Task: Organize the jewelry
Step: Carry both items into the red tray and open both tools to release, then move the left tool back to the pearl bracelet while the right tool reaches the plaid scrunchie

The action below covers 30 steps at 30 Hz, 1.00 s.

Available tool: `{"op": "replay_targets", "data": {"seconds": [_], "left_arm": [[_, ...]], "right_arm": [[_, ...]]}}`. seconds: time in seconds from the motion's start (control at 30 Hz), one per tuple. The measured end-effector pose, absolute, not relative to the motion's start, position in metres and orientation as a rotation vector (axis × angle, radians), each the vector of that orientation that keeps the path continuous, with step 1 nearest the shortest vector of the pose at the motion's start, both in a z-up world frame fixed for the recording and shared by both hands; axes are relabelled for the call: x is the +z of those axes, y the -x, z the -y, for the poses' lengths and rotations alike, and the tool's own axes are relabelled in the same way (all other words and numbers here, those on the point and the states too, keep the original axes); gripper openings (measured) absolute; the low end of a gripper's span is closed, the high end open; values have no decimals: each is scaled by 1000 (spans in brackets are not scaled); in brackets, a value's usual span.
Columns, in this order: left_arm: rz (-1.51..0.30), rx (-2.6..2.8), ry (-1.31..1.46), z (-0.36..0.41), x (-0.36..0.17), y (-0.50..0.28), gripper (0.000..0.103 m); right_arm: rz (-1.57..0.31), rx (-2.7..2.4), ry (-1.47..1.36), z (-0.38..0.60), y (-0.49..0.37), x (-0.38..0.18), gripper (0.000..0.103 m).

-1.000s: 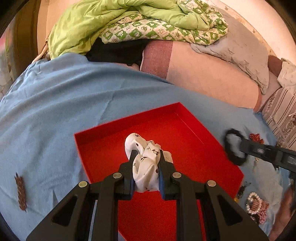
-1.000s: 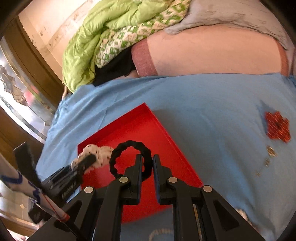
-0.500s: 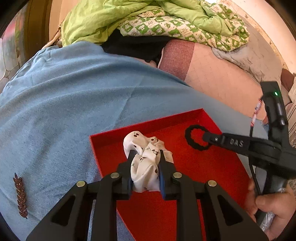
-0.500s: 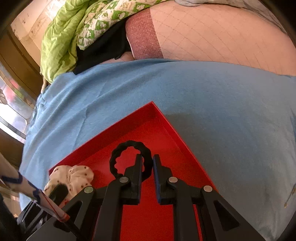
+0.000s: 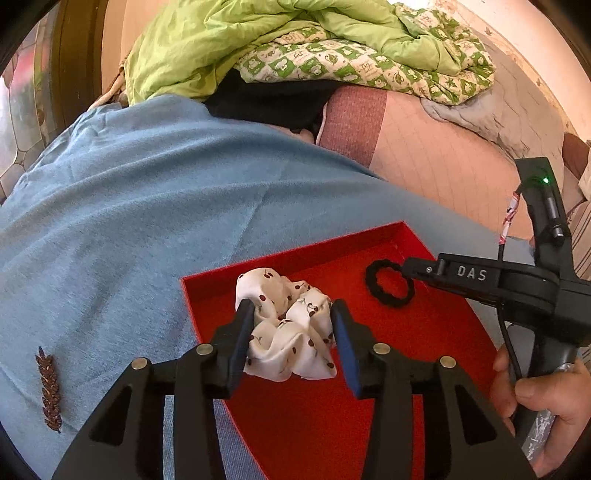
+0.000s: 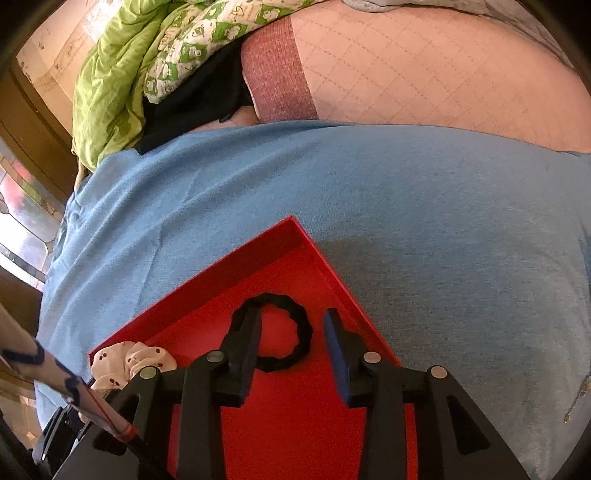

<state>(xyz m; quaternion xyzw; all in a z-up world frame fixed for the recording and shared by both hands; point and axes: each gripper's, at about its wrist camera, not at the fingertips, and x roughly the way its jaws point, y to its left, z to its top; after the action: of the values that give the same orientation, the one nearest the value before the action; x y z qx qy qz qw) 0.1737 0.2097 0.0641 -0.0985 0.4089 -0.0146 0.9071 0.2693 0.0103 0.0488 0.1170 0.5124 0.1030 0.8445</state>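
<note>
A shallow red tray [image 5: 295,254] lies on a blue cloth. Inside it, a white scrunchie with a cherry print [image 5: 291,332] rests on the tray floor between the fingers of my left gripper [image 5: 291,314]. Those jaws are opening and the fabric has spread out loose. In the right wrist view, a black hair tie [image 6: 304,332] lies flat near the tray's far corner [image 6: 295,221]. My right gripper [image 6: 291,323] straddles it with jaws opening. Its left finger [image 6: 247,332] covers part of the ring. The scrunchie [image 6: 129,360] shows at the lower left there.
A brown leaf-shaped hair clip [image 5: 48,391] lies on the blue cloth [image 5: 147,221] left of the tray. A green quilt [image 5: 295,33] and pink mattress [image 5: 443,162] lie beyond. A hand [image 5: 535,398] holds the right gripper's handle. Small gold pieces [image 6: 576,398] lie at far right.
The right gripper carried the black hair tie into the tray, lowered it and let it go. The left gripper's jaws parted, and the scrunchie dropped loose and spread out.
</note>
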Motion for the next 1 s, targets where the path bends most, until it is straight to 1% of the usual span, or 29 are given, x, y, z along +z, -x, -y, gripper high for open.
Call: {"op": "replay_targets", "data": {"seconds": [0.1, 0.23, 0.3, 0.67, 1.0], "left_arm": [[-828, -25, 199, -208, 70, -171, 44], [-795, -21, 170, -200, 81, -165, 49], [-782, -21, 152, -194, 86, -162, 50], [-731, -12, 92, -170, 105, -144, 51], [-700, -58, 43, -135, 117, -96, 54]], "right_arm": [[-1070, 224, -261, -4, -264, 55, 37], [-1052, 234, -265, 5, -251, 64, 37], [-1050, 242, -262, 7, -245, 68, 37], [-1031, 274, -288, 26, -188, 86, 38], [-1011, 239, -304, 80, -103, 105, 38]]}}
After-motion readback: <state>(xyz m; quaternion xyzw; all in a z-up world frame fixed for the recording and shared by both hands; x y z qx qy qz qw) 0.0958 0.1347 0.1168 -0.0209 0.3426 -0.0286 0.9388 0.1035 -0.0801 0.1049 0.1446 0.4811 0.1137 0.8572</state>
